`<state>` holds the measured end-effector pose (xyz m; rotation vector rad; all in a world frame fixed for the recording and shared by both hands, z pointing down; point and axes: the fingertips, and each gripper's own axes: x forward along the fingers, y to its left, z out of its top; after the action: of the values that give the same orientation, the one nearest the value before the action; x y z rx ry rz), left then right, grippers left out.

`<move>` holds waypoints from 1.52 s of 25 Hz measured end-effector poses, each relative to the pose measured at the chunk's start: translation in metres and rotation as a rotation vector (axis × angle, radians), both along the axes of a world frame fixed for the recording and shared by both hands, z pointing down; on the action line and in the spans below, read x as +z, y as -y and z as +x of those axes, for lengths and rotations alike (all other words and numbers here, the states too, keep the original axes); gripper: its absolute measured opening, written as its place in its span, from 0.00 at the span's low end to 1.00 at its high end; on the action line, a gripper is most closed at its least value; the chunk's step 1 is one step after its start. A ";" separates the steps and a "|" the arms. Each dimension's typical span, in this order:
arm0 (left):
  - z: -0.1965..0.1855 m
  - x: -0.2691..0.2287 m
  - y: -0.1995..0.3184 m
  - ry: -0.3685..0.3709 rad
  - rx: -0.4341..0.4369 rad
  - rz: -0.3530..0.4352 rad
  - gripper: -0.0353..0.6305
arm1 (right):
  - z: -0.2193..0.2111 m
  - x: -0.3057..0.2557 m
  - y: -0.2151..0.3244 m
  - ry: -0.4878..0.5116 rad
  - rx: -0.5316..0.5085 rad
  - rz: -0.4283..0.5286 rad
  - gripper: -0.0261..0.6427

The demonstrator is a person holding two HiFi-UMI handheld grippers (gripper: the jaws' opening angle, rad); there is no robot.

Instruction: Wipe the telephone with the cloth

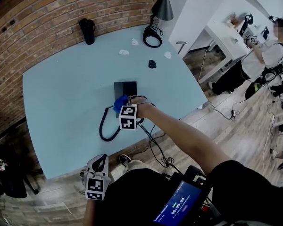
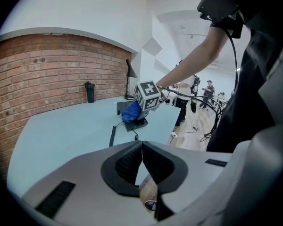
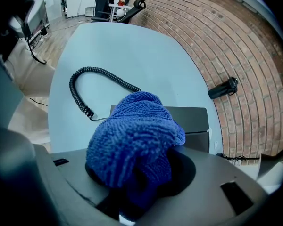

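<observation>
The dark telephone (image 1: 126,88) lies near the middle of the pale blue table (image 1: 61,102), its coiled cord (image 1: 104,124) looping toward the front edge. My right gripper (image 1: 121,105) is shut on the blue cloth (image 1: 119,102), which bulges from its jaws (image 3: 134,140) and rests against the telephone (image 3: 193,117) on its near left side. My left gripper (image 1: 100,166) hangs below the table's front edge, away from the telephone, its jaws closed together with nothing between them (image 2: 142,150). From there I see the cloth (image 2: 131,112) and the telephone (image 2: 134,124) farther off.
A black bottle (image 1: 88,30) stands at the back by the brick wall. A black lamp (image 1: 158,13) sits at the far right corner, with small white scraps (image 1: 124,52) and a dark piece (image 1: 152,63) nearby. Cables (image 1: 155,149) trail off the front edge. A person (image 1: 266,55) works at a white desk.
</observation>
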<state>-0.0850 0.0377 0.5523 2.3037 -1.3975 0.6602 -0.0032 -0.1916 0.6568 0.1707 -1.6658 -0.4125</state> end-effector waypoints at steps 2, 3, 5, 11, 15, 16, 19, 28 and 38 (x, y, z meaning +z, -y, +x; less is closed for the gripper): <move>0.001 0.000 0.000 -0.001 -0.001 0.001 0.09 | 0.001 0.001 -0.003 0.007 0.003 -0.007 0.33; 0.002 0.001 0.000 0.000 -0.001 0.001 0.09 | 0.001 0.002 -0.005 0.012 0.006 -0.013 0.33; 0.002 0.001 0.001 0.001 -0.001 0.001 0.09 | 0.001 0.004 -0.009 0.021 0.007 -0.019 0.33; 0.004 0.002 0.001 -0.003 0.007 -0.001 0.09 | 0.000 0.009 -0.021 0.025 -0.009 -0.027 0.33; 0.005 0.001 0.002 -0.009 0.008 -0.008 0.09 | 0.000 0.010 -0.028 0.035 -0.012 -0.036 0.33; 0.005 0.001 0.002 -0.011 0.009 -0.009 0.09 | 0.001 0.010 -0.029 0.035 -0.014 -0.036 0.33; 0.007 0.002 0.001 -0.013 0.013 -0.011 0.09 | 0.002 0.013 -0.034 0.037 -0.020 -0.040 0.33; 0.004 0.003 -0.002 -0.011 0.009 -0.018 0.09 | 0.003 0.021 -0.053 0.026 -0.049 -0.039 0.33; 0.002 0.004 -0.005 -0.008 -0.008 -0.020 0.09 | 0.003 0.029 -0.069 0.031 -0.069 -0.033 0.33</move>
<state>-0.0831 0.0423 0.5566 2.2821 -1.3891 0.6591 -0.0001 -0.1226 0.6855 0.0959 -1.7118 -0.4355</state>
